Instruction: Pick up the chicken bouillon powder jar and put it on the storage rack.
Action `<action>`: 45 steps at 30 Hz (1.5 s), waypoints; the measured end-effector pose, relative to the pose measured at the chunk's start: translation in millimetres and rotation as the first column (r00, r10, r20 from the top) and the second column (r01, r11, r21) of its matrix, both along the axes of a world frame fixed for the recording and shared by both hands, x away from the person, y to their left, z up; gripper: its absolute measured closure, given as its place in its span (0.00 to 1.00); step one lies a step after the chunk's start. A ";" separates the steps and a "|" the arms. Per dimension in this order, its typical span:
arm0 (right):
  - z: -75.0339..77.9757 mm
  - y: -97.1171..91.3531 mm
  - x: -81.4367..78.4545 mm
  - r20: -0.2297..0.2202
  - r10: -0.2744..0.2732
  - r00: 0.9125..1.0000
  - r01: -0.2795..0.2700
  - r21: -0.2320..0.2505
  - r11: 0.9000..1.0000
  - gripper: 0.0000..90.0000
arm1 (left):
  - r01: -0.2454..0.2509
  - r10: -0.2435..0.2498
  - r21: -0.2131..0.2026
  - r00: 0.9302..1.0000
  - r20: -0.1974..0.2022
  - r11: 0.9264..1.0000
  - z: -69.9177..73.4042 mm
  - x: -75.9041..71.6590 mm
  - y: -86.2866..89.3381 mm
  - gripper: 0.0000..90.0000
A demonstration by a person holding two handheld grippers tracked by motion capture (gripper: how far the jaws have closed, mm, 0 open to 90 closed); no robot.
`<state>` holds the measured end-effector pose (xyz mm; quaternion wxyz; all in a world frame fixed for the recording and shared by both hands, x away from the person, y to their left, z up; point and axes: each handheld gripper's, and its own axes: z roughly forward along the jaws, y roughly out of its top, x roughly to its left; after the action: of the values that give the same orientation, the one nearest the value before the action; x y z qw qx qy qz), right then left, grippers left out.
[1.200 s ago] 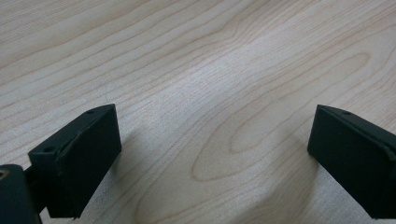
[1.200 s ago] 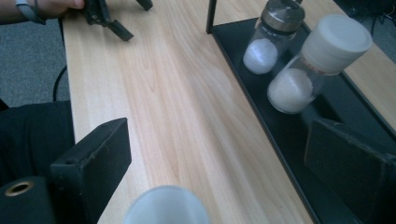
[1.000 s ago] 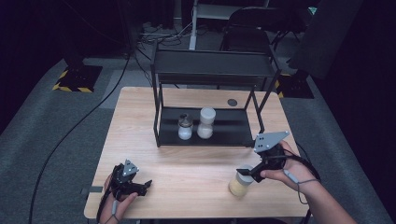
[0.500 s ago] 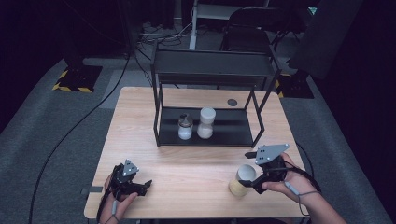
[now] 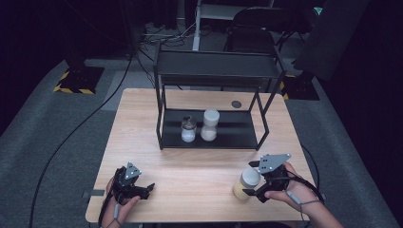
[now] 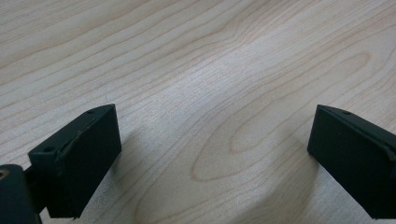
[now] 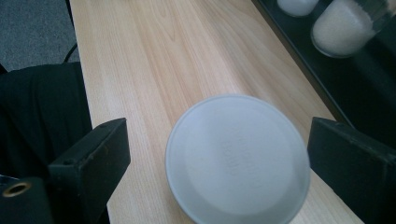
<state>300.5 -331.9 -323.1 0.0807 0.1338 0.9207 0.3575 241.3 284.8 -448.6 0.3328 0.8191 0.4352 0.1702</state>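
Observation:
A jar [image 5: 246, 184] with a white lid [image 7: 238, 156] and pale yellowish contents stands on the wooden table [image 5: 190, 175] near the front right. My right gripper [image 5: 254, 180] is down around its top, tilted. In the right gripper view the lid lies between the jaws with a gap on each side, so the right gripper [image 7: 219, 128] is open and not pressing. My left gripper [image 5: 145, 189] rests at the front left, held by a hand. The left gripper [image 6: 215, 116] is open over bare wood with nothing between its jaws.
A black two-level rack [image 5: 216, 71] stands at the table's middle back. On its lower shelf are a small jar [image 5: 188, 129] and a taller white-lidded jar [image 5: 209, 126], both with white contents. A dark round spot [image 5: 236, 104] lies behind the rack.
My right gripper has come down from above the jar to around its lid, jaws still apart. The jar and the left gripper have stayed put.

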 end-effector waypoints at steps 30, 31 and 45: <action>-3.1 6.0 4.8 -0.002 0.005 1.000 -0.005 -0.069 0.998 0.37 | 0.000 0.000 0.000 1.000 0.000 1.000 0.0 0.0 0.0 0.03; -2.2 6.6 5.4 -0.005 0.007 1.000 -0.008 -0.073 0.997 0.37 | 0.000 0.000 0.000 1.000 0.000 1.000 0.0 0.0 0.0 0.03; 21.5 3.5 8.9 0.000 -0.006 1.000 0.006 -0.071 0.997 0.37 | 0.000 0.000 0.000 1.000 0.000 1.000 -0.1 0.0 0.1 0.03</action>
<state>309.5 -328.4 -301.5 0.0866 0.1336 0.9325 0.3241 241.3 284.9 -448.6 0.3331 0.8191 0.4350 0.1701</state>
